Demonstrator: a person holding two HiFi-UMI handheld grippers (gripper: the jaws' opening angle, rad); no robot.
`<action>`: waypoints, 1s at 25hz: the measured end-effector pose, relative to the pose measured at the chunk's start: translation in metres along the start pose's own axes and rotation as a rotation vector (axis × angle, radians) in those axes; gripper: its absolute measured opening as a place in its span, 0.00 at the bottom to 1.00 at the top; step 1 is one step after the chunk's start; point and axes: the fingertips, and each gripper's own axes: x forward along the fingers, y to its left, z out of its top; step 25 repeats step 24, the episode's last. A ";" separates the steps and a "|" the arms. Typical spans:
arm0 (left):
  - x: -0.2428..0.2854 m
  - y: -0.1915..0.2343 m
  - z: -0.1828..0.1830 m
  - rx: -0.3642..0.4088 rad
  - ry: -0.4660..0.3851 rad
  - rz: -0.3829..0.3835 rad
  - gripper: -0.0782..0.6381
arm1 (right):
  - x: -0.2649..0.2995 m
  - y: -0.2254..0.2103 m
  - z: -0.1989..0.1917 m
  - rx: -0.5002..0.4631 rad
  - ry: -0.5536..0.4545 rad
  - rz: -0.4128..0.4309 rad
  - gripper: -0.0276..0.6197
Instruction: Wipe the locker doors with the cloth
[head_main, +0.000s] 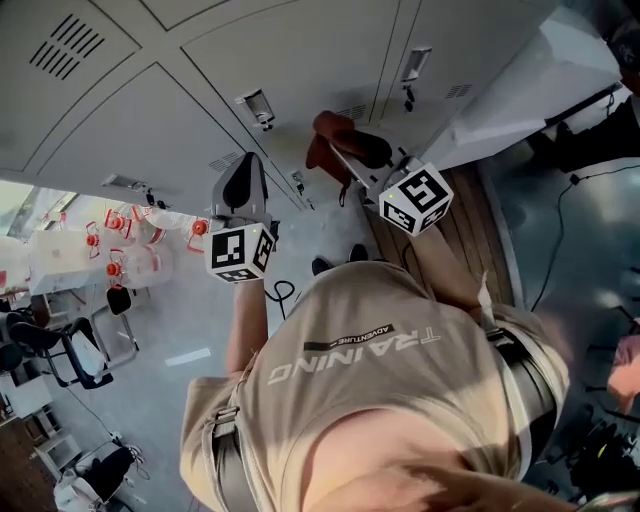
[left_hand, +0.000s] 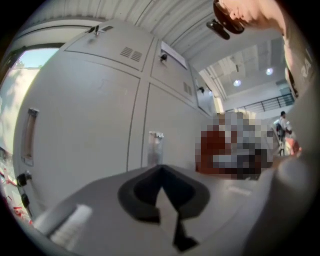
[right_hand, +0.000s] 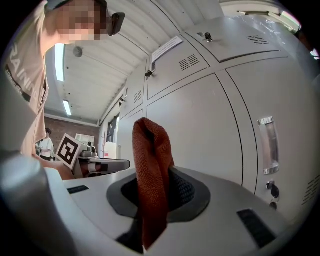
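Wiping stage, cloth at the door face. The right gripper (right_hand: 159, 189) has its 2 jaws clamped on the lower part of a rust-red woven cloth (right_hand: 150, 160), whose free folded end stands up above the jaws. This end lies in front of the pale grey metal locker doors (right_hand: 200, 120); from the head view the cloth is close against the bank of doors, but actual contact cannot be confirmed. The door ahead carries a clear recessed pull handle (right_hand: 267, 145) at its right edge and louvred vent slots (right_hand: 189, 62) on the door above. The left gripper (left_hand: 160, 171) is held to the left of the right one, also facing the lockers, with its jaws closed on nothing. Judged step: the cloth is presented to a door panel, with the stroke either about to begin or in progress. The next move calls for pressing the free end flat onto the panel and sweeping across it, keeping the clamp firm and steering the cloth clear of the handle and lock.
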 end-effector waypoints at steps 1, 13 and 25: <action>0.000 0.002 -0.001 -0.004 0.000 0.002 0.12 | 0.002 0.001 -0.001 -0.008 0.005 0.001 0.17; 0.009 0.003 -0.031 -0.047 0.061 -0.045 0.12 | 0.002 -0.004 -0.035 0.012 0.089 -0.057 0.17; 0.009 -0.007 -0.040 -0.043 0.086 -0.098 0.12 | 0.002 0.000 -0.048 0.020 0.102 -0.078 0.17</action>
